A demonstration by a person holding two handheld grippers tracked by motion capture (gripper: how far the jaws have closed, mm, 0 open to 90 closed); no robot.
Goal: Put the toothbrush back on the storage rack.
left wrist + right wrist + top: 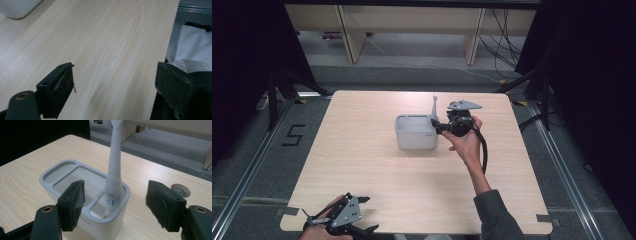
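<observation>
High view: a pale wood-grain table [362,165] is seen from above, with a white plastic holder [414,132] near its middle and an electric toothbrush [434,107] standing upright in the holder's right-hand end compartment. The right gripper [438,126] is held level just beside that end of the holder, and the left gripper [362,215] rests at the near edge of the table, well apart from both things. Left gripper view: its black jaws are spread wide with nothing between them, over bare, smooth laminate; a rounded corner of the holder [17,8] is seen at the upper left. Right gripper view: the jaws stand released and wide, one on either side of the holder's end, pads touching neither holder [50,176] nor toothbrush [114,167]. The toothbrush is a slim, tapering white shaft, glossy and hard, with a small blue-ringed button low on the handle; it leans slightly in a narrow slot, free to tip. It is judged light, stiff and rather slippery, best taken at the thicker handle just above the rim, across its width. The holder is matte, thick-walled and round-cornered, with three compartments, and it is judged light enough to slide if nudged.
</observation>
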